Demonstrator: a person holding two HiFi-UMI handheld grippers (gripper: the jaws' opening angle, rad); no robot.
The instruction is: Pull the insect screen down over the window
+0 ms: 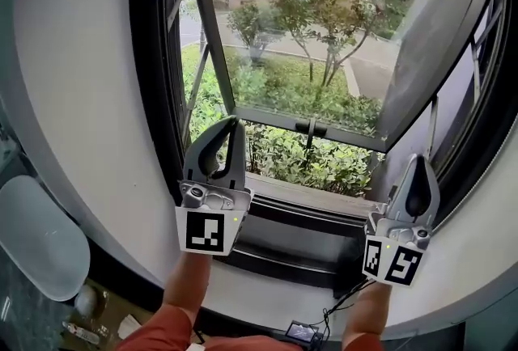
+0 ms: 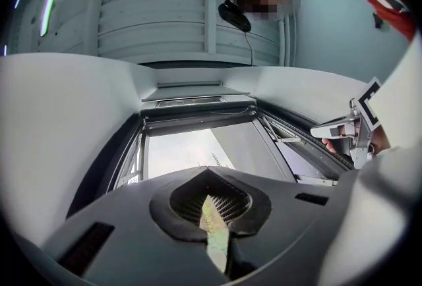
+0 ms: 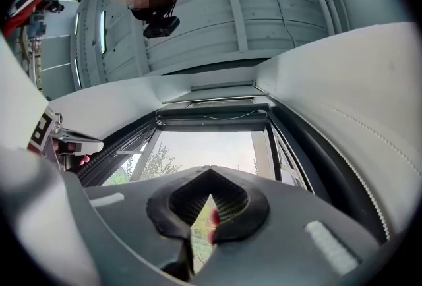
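A dark-framed window [image 1: 202, 42] stands in front of me, its sash swung outward over shrubs. Across the top of the opening runs a dark bar [image 2: 198, 113], also seen in the right gripper view [image 3: 214, 116]; I can make out no mesh below it. My left gripper [image 1: 227, 125] points up at the lower left of the frame, jaws shut and empty [image 2: 208, 172]. My right gripper [image 1: 419, 161] is raised near the lower right corner, also shut with nothing in it [image 3: 210, 172]. Neither touches the window.
The sash handle [image 1: 310, 131] sits on the lower rail, above the grey sill [image 1: 299, 197]. A curved white wall [image 1: 89, 99] flanks the window. A white rounded object [image 1: 36, 238] lies low at the left. A small device with cables [image 1: 303, 333] is on the floor.
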